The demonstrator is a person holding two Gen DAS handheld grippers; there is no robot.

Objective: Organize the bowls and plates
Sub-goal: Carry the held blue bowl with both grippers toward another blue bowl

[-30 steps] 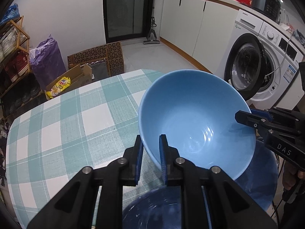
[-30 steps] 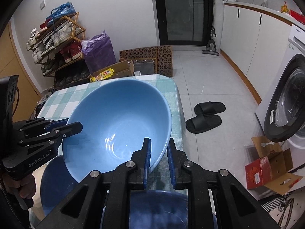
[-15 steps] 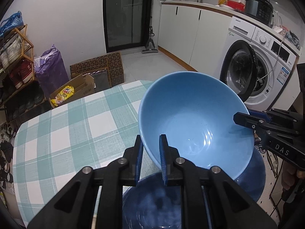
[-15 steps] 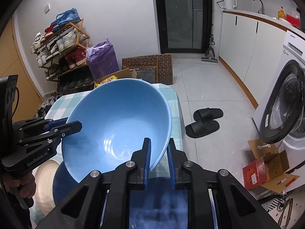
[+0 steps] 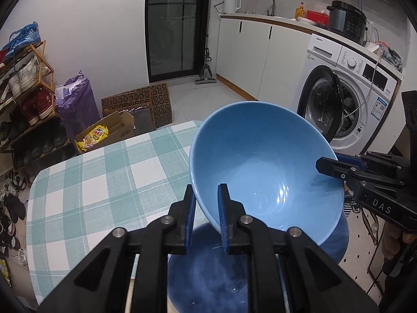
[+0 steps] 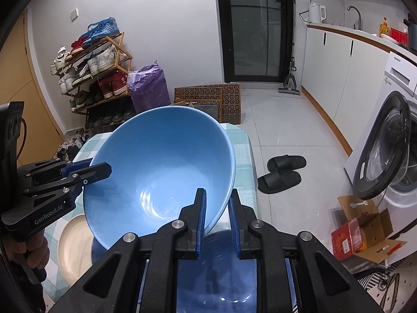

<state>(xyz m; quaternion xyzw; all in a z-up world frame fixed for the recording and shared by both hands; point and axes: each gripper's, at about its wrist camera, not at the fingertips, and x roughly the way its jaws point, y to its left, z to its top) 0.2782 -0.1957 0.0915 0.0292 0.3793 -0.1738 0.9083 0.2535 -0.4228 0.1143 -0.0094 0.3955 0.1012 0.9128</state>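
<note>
A large light-blue bowl (image 5: 265,161) (image 6: 166,167) hangs in the air above the table, tilted, gripped from both sides. My left gripper (image 5: 206,203) is shut on its near rim, and my right gripper (image 6: 217,206) is shut on the opposite rim. Each gripper shows in the other's view: the right gripper (image 5: 328,167) at the bowl's right edge, the left gripper (image 6: 99,169) at its left edge. Below the bowl lies a dark-blue plate or bowl (image 5: 208,271) (image 6: 216,274). A cream plate (image 6: 73,247) lies on the table to the left.
The table carries a green-and-white checked cloth (image 5: 104,182). A washing machine with its door ajar (image 5: 336,107) stands to the right. A shoe rack (image 6: 96,60), a purple bag (image 5: 75,104), cardboard boxes (image 5: 112,130) and black slippers (image 6: 281,172) are on the floor beyond.
Both grippers have risen with the light-blue bowl, so the table and the dark-blue dish sit lower and farther below it. The cream plate has come into the right wrist view.
</note>
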